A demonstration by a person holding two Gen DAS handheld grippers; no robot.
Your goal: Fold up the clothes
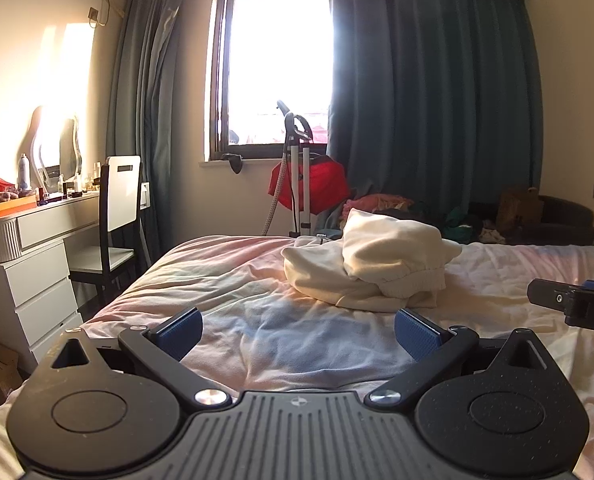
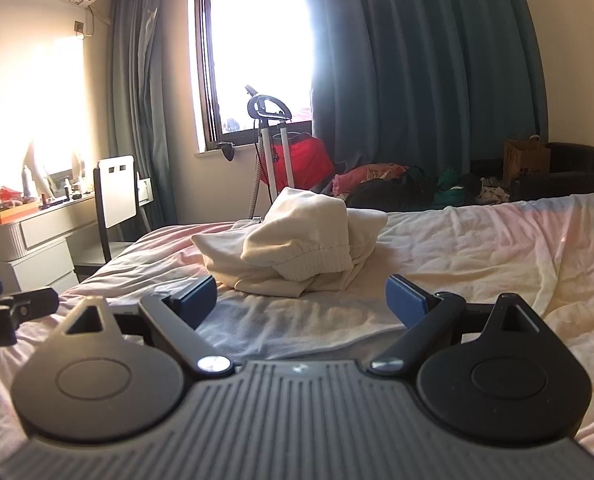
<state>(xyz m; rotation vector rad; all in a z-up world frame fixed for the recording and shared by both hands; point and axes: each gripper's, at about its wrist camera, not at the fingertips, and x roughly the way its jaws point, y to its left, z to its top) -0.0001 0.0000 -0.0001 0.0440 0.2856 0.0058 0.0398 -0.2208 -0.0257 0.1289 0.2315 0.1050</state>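
A cream sweatshirt [image 1: 381, 264] lies crumpled in a heap on the bed, its ribbed cuff or hem facing me; it also shows in the right wrist view [image 2: 297, 246]. My left gripper [image 1: 297, 334] is open and empty, low over the sheet, short of the heap. My right gripper [image 2: 301, 303] is open and empty, just short of the heap's near edge. The right gripper's tip shows at the right edge of the left wrist view [image 1: 569, 300]; the left gripper's tip shows at the left edge of the right wrist view [image 2: 13, 304].
The bed [image 1: 225, 280] has a wrinkled pale pink sheet. A white dresser [image 1: 25, 264] and a chair [image 1: 117, 216] stand to the left. A garment steamer with a red cloth [image 1: 305, 184] stands by the window. Clothes and a dark armchair [image 2: 557, 172] lie beyond the bed.
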